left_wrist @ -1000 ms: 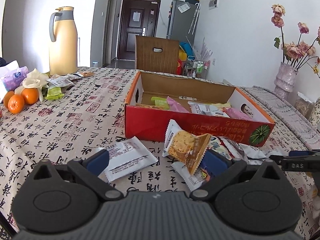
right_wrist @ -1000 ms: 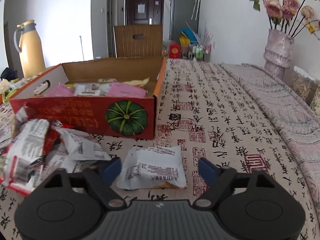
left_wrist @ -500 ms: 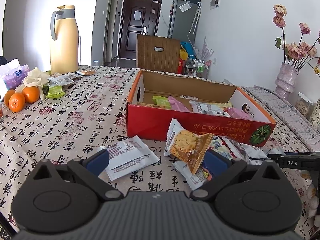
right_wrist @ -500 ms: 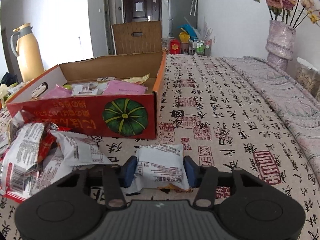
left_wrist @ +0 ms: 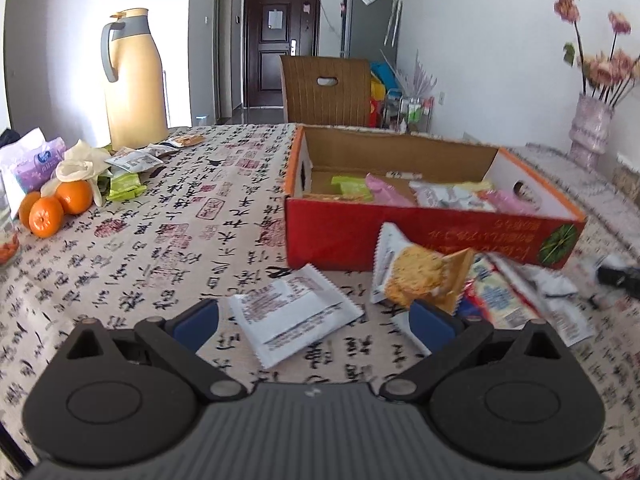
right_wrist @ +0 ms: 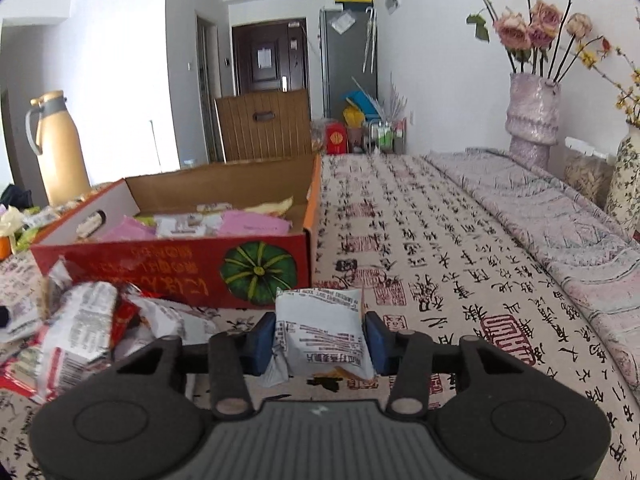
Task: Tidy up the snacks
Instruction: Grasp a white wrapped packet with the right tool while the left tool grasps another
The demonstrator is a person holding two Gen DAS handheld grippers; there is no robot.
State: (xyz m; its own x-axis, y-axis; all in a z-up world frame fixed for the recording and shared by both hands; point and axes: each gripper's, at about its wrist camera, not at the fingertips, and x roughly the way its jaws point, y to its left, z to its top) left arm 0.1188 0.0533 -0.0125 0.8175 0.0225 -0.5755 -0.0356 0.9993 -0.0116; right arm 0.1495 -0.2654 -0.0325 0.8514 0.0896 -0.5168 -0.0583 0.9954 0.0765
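Observation:
A red cardboard box (left_wrist: 424,236) with an open top holds several snack packets; it also shows in the right wrist view (right_wrist: 172,268). My right gripper (right_wrist: 320,340) is shut on a white snack packet (right_wrist: 322,332) and holds it above the tablecloth, in front of the box's right end. My left gripper (left_wrist: 316,320) is open, with a flat white packet (left_wrist: 294,312) lying between its fingers on the table. A biscuit packet (left_wrist: 420,276) and a pile of other packets (left_wrist: 516,296) lie in front of the box; that pile also shows in the right wrist view (right_wrist: 80,328).
A tan thermos jug (left_wrist: 134,80), oranges (left_wrist: 56,206), tissues and more small packets (left_wrist: 132,160) stand at the table's left. A vase with dried roses (right_wrist: 532,120) stands at the far right. A wooden chair (left_wrist: 326,90) is behind the table.
My right gripper closed on the white packet and lifted it off the table. My left gripper stayed open and shifted slightly left and back.

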